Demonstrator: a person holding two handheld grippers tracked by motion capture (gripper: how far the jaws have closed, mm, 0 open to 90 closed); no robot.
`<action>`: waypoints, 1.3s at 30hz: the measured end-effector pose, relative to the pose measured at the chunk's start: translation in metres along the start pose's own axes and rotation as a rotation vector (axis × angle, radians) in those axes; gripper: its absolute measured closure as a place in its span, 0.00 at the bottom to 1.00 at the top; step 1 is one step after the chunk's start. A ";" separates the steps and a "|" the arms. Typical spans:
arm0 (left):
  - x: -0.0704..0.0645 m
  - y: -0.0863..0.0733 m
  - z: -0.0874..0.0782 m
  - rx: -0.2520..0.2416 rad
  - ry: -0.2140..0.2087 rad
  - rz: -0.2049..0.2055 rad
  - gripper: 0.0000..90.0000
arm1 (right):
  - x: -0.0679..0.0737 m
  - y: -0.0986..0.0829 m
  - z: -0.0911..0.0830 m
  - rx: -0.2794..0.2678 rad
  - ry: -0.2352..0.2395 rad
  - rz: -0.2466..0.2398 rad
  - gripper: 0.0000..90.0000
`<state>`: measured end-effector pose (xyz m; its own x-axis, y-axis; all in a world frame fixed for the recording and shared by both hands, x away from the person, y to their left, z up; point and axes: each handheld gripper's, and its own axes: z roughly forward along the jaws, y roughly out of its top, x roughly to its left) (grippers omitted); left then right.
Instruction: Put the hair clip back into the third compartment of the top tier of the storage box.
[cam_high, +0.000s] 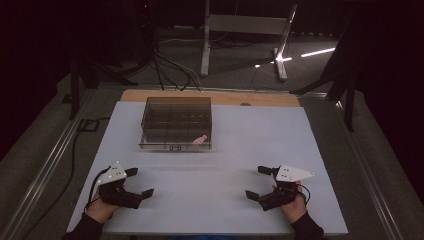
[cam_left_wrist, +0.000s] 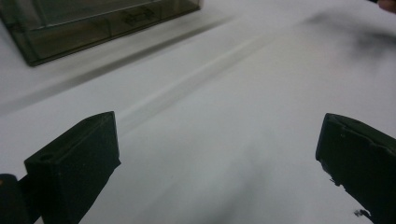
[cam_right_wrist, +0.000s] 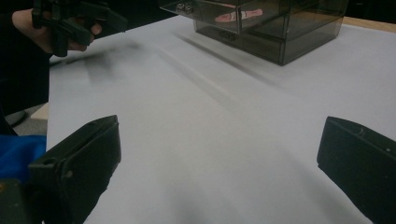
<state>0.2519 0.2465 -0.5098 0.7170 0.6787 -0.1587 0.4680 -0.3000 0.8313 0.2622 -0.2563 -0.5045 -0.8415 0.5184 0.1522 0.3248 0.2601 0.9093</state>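
Left tongs (cam_high: 137, 182) at seven o'clock and right tongs (cam_high: 259, 182) at five gape wide, empty; smoky box (cam_high: 176, 124) at twelve untouched, nothing apparently begun.

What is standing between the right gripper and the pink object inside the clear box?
On the white table, nothing lies between the right gripper and the clear box. The pink object sits inside the box, at its near right corner, so the box's transparent wall seems to be in the way. Whether the box is open on top is unclear.

L gripper (cam_high: 140, 182) + R gripper (cam_high: 259, 182) low, apart, fingers spread wide.
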 end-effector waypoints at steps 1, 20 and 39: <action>0.000 -0.001 -0.002 0.000 0.003 -0.002 0.01 | 0.000 0.000 0.000 0.001 -0.002 -0.002 0.00; -0.001 -0.019 -0.021 0.021 0.081 -0.019 0.01 | 0.000 0.000 0.000 0.002 0.002 -0.002 0.00; 0.002 -0.021 -0.020 0.015 0.058 -0.005 0.01 | -0.001 0.000 0.002 0.009 0.006 0.001 0.00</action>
<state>0.2330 0.2676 -0.5170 0.6833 0.7182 -0.1316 0.4798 -0.3058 0.8224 0.2634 -0.2555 -0.5056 -0.8436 0.5139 0.1556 0.3297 0.2670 0.9055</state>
